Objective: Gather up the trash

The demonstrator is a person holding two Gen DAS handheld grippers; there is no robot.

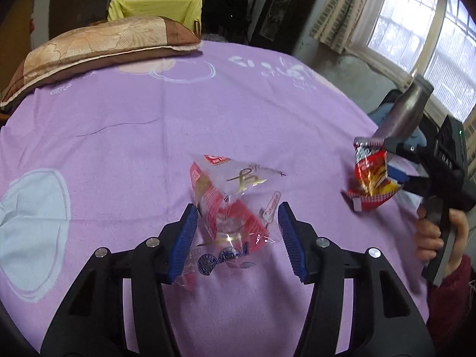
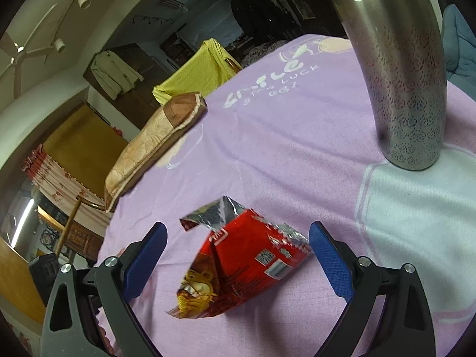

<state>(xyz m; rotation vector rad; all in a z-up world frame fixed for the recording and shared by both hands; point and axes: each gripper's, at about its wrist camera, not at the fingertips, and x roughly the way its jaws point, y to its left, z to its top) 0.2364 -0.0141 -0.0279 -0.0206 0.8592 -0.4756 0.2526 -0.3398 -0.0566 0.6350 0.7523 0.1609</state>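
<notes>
A clear and red plastic wrapper point(image 1: 230, 208) lies on the purple bedsheet point(image 1: 148, 136). My left gripper point(image 1: 238, 229) is open, with its blue pads on either side of the wrapper. A red snack bag point(image 2: 238, 267) with a torn silver top lies on the sheet between the open fingers of my right gripper point(image 2: 238, 250). In the left wrist view the red snack bag point(image 1: 370, 178) and the right gripper point(image 1: 395, 166) show at the right, held by a hand.
A metal bottle point(image 2: 407, 89) stands on the sheet just beyond the snack bag, also seen in the left wrist view point(image 1: 401, 110). A brown and beige pillow point(image 1: 98, 47) lies at the far edge. A yellow cloth point(image 1: 154, 9) hangs behind it. Windows are at right.
</notes>
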